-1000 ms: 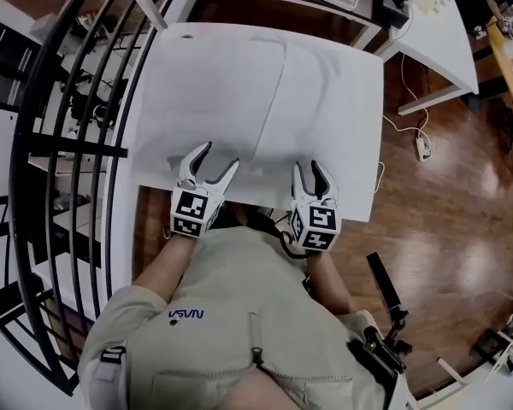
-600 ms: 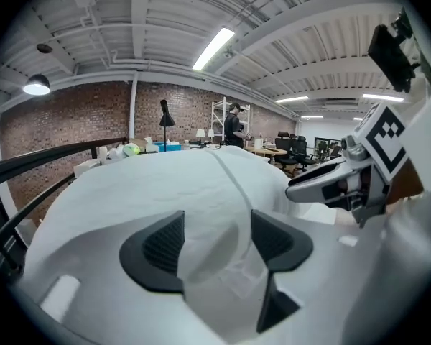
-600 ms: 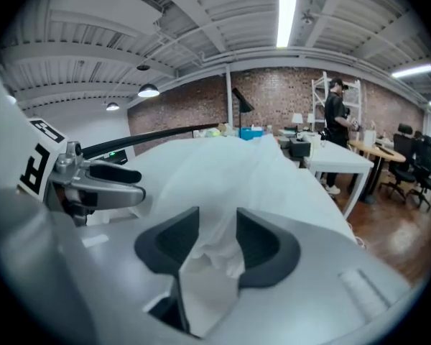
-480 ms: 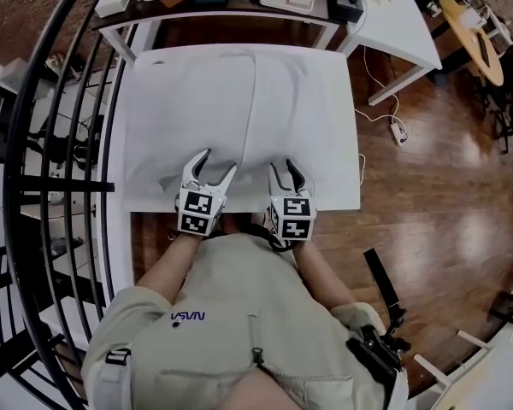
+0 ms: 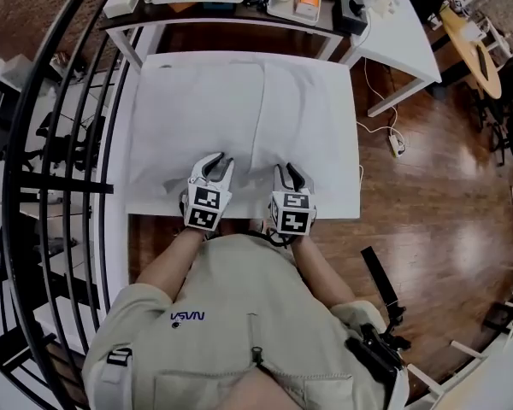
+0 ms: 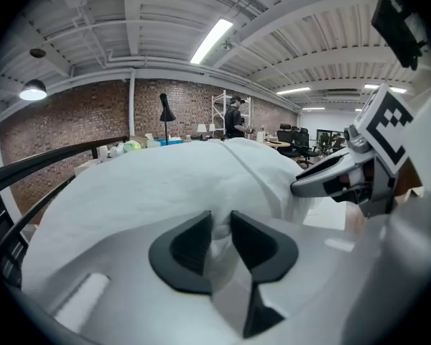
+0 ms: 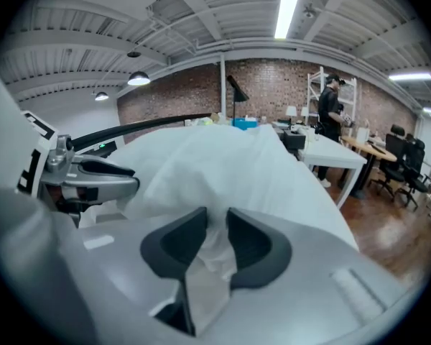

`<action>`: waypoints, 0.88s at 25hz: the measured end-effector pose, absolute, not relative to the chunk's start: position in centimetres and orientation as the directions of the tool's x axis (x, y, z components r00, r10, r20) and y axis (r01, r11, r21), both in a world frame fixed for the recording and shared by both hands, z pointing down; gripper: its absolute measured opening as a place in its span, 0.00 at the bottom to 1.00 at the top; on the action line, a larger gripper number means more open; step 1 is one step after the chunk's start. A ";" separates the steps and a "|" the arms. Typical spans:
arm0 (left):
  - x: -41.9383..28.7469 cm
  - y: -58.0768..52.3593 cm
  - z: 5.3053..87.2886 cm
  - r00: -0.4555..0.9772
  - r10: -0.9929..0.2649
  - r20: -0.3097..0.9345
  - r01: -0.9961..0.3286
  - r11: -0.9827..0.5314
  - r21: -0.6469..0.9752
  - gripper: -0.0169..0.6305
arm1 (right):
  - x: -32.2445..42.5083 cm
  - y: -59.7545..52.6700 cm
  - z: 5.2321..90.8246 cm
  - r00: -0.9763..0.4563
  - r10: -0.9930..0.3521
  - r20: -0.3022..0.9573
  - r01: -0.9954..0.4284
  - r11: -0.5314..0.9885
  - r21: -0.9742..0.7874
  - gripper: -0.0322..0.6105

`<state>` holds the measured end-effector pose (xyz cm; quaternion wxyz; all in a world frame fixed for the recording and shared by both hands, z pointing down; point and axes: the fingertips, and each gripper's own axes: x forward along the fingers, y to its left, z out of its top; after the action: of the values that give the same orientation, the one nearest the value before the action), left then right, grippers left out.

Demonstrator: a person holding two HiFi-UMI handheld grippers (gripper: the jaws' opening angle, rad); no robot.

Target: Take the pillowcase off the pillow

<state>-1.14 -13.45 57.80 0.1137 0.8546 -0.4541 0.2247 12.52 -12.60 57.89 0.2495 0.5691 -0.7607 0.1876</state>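
Bright, even overhead light from ceiling tubes; soft glare on wood floor; fisheye bending edges, corners black.

This looks like an open-plan lab or workshop in an industrial hall, with a bare brick wall, exposed ceiling beams, strip lights and a wooden floor. It holds white desks, office chairs, a shelving rack and a gear-cluttered table.
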 end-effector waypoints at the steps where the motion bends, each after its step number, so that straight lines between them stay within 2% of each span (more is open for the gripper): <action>1: -1.1 -13.4 57.7 0.491 -0.725 0.483 -0.825 -0.565 -0.009 0.12 | 12.5 -12.6 57.9 -0.224 -0.773 0.594 -0.960 0.281 0.004 0.18; 3: -1.2 -13.3 57.4 0.498 -0.727 0.473 -0.823 -0.568 -0.006 0.06 | 12.5 -12.8 57.8 -0.219 -0.775 0.593 -0.960 0.280 0.011 0.15; 9: -1.8 -13.1 55.6 0.501 -0.757 0.419 -0.837 -0.548 0.011 0.05 | 13.2 -12.4 56.8 -0.193 -0.796 0.574 -0.966 0.258 0.033 0.08; 15: -3.5 -14.3 51.1 0.484 -0.821 0.303 -0.865 -0.501 0.026 0.05 | 16.0 -12.5 54.3 -0.132 -0.854 0.504 -0.984 0.176 0.039 0.07; 22: -6.3 -15.7 48.6 0.462 -0.855 0.237 -0.886 -0.456 0.083 0.04 | 19.7 -13.0 51.8 -0.020 -0.895 0.445 -0.997 0.054 0.064 0.06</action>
<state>-6.29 -15.71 48.57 0.0977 0.8493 -0.5125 0.0806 19.66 -13.00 51.82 0.1874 0.6744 -0.7013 0.1348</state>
